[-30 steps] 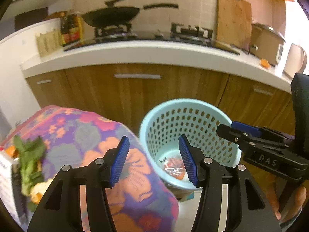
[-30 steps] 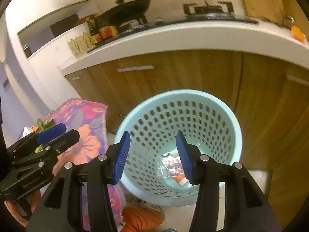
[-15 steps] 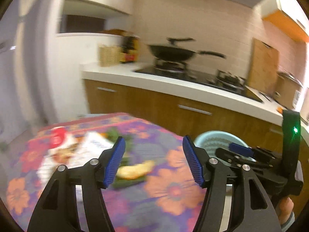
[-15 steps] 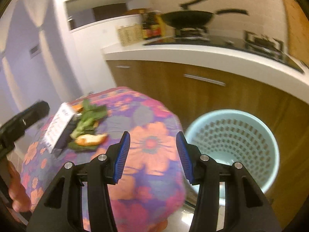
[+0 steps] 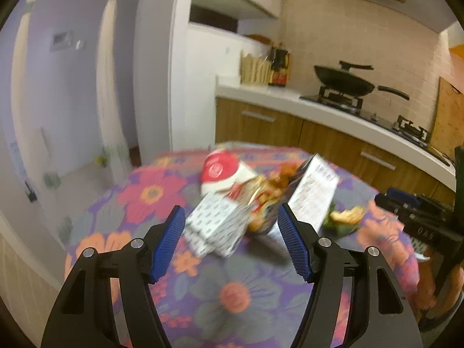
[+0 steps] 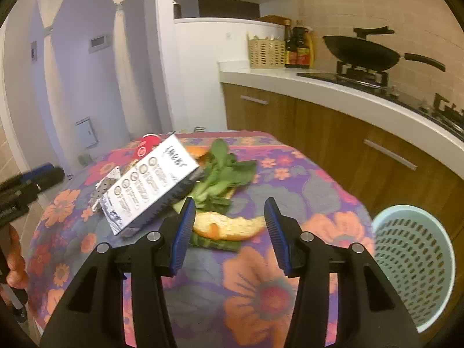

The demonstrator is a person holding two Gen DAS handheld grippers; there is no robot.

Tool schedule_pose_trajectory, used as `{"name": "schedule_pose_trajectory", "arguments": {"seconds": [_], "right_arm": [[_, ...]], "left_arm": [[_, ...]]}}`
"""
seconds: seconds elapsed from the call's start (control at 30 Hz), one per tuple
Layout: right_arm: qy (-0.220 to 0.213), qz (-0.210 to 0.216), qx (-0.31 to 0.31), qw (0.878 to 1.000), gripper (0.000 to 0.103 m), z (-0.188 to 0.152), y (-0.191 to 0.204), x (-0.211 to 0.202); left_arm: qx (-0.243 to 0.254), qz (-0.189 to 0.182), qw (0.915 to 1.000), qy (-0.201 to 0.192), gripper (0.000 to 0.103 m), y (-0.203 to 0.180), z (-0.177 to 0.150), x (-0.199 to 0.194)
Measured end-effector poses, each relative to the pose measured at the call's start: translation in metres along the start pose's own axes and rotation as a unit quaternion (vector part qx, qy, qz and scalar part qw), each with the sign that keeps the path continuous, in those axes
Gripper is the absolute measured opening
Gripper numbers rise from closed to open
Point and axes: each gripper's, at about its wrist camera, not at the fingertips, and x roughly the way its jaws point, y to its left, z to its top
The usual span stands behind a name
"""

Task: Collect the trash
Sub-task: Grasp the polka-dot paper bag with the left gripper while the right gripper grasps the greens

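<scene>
Trash lay in a loose heap near the middle of my counter [image 6: 290, 197], which carried a purple cloth printed with orange and pink flowers. The heap held a white carton [image 6: 150, 185] tilted on edge, a red-and-white cup [image 5: 220, 171] behind it, a crumpled snack wrapper [image 5: 255, 200], leafy greens [image 6: 223, 168], and an orange peel [image 6: 229, 226] resting on a green scrap. A pale blue perforated basket [image 6: 411, 264] stood on the floor beside the counter's right edge, well apart from the heap.

Room: kitchen worktop [image 6: 333, 90] with wooden cabinet fronts along the right wall, a black wok [image 6: 362, 50] on the hob, dark bottles [image 6: 298, 47] and a wicker basket [image 6: 265, 50] at its far end, lilac walls and a pale curtain on the left.

Left tool [image 5: 232, 240]: jaws were opening, blue pads well apart, nothing gripped; a patterned box [image 5: 217, 229] of the heap showed between the tips, not touched as far as I could tell (picture blurred).

Right tool [image 6: 229, 229]: jaws stood moderately apart and empty, the peel seen in the gap beyond them, pads not on it.

Writing: the carton's side had a column of round icons with small text, too fine to read. "DAS" showed on the right tool's body in the left view.
</scene>
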Motion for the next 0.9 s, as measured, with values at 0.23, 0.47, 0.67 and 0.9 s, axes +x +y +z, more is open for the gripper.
{"name": "schedule_pose_trajectory", "arguments": {"seconds": [0.23,0.47,0.67,0.9], "right_arm": [[-0.003,0.006,-0.007,1.000,0.046,0.001,0.011,0.011],[0.005,-0.001,-0.003,1.000,0.046,0.001,0.009,0.017],[0.015,0.000,0.005,1.000,0.046,0.001,0.005,0.022],[0.065,0.013,-0.012,0.998,0.046,-0.005,0.007,0.036]], "left_arm": [[0.033,-0.025,0.9971,0.064,0.064,0.013,-0.015,0.032],[0.086,-0.009,0.9891,0.119,0.061,-0.004,-0.021,0.069],[0.077,0.017,0.9861,0.146,0.040,0.000,-0.021,0.094],[0.036,0.018,0.9895,0.139,0.014,0.015,-0.019,0.092]]}}
